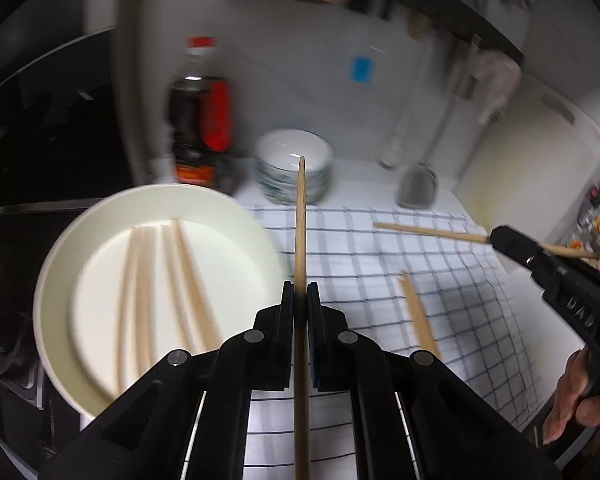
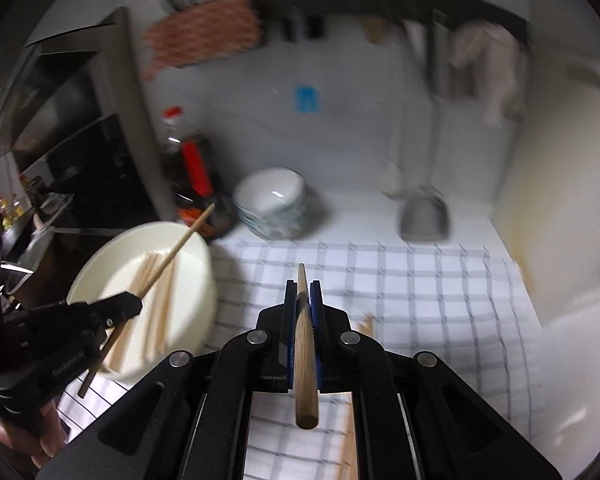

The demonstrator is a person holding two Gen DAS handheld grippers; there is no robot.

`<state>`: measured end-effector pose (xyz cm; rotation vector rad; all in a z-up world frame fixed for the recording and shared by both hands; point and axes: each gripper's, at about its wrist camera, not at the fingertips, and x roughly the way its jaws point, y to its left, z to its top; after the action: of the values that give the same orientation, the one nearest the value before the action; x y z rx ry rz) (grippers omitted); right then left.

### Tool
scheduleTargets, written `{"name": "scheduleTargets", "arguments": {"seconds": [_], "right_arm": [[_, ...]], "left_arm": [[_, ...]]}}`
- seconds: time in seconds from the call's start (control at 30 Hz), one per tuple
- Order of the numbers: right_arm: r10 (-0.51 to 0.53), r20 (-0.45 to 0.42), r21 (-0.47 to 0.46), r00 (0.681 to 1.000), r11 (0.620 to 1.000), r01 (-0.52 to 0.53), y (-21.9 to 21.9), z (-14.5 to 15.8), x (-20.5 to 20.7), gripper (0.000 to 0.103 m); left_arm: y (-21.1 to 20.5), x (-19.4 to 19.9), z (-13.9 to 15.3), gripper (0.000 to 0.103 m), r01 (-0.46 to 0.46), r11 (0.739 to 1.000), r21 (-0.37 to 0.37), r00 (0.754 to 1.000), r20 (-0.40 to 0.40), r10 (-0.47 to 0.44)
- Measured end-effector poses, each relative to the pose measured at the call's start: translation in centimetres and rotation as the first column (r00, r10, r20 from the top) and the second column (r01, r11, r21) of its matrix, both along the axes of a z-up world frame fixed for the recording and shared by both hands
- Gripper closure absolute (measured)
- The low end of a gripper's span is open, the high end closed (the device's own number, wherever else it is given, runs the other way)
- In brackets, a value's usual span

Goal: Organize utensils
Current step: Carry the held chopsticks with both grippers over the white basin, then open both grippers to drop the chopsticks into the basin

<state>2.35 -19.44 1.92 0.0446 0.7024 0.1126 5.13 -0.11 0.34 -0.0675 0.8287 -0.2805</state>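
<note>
Now one wooden chopstick (image 1: 300,240) is clamped between the clenched jaws of the left gripper (image 1: 300,296), its tip pointing to 12 o'clock toward a stack of bowls (image 1: 294,170). At 9 o'clock of that gripper a white plate (image 1: 60,280) is seen, with several chopsticks (image 1: 168,280) lying in it. A second chopstick (image 2: 305,344) is grasped by the right gripper (image 2: 304,292), whose jaws are likewise closed on it; in the left wrist view this gripper is found at 3 o'clock, held above a checked cloth (image 1: 440,280). A loose pair of chopsticks (image 1: 418,316) is left lying on the cloth at about 4 o'clock of the left gripper. A dark sauce bottle (image 1: 198,120) is stood at 11 o'clock, just beside the bowls. A metal spatula (image 1: 418,188) is seen at 1 o'clock against the white wall; its details are blurred
</note>
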Motion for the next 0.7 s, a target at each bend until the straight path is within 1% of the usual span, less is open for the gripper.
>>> {"name": "scheduleTargets", "arguments": {"seconds": [0.1, 0.2, 0.27, 0.37, 0.47, 0.6, 0.7], "right_arm": [[0.06, 0.015, 0.007, 0.998, 0.998, -0.06, 3.5, 0.6, 1.4, 0.097], [0.126, 0.015, 0.012, 0.992, 0.992, -0.126, 7.6, 0.3, 3.0, 0.097], [0.166, 0.008, 0.012, 0.986, 0.986, -0.166, 10.1, -0.3, 4.1, 0.097], [0.211, -0.012, 0.013, 0.977, 0.977, -0.211, 13.7, -1.5, 5.9, 0.097], [0.227, -0.022, 0.014, 0.974, 0.974, -0.227, 16.3, -2.6, 7.5, 0.097], [0.225, -0.042, 0.001, 0.973, 0.974, -0.225, 18.1, -4.5, 8.7, 0.097], [0.221, -0.084, -0.015, 0.972, 0.975, -0.223, 19.3, -6.2, 9.3, 0.097]], "left_arm": [[3.3, 0.3, 0.2, 0.096, -0.049, 0.999, 0.006, 0.999, -0.003, 0.049], [6.6, 0.9, -0.5, 0.096, -0.096, 0.995, 0.017, 0.995, -0.025, 0.097], [8.9, 1.4, -1.4, 0.096, -0.126, 0.992, 0.023, 0.99, -0.053, 0.127], [11.2, 2.3, -2.6, 0.096, -0.153, 0.988, 0.038, 0.984, -0.086, 0.155], [12.6, 2.8, -3.7, 0.096, -0.162, 0.986, 0.05, 0.981, -0.102, 0.166], [13.9, 3.7, -5.4, 0.096, -0.164, 0.985, 0.058, 0.977, -0.126, 0.17], [14.2, 4.6, -6.6, 0.096, -0.158, 0.985, 0.064, 0.975, -0.147, 0.166]]}}
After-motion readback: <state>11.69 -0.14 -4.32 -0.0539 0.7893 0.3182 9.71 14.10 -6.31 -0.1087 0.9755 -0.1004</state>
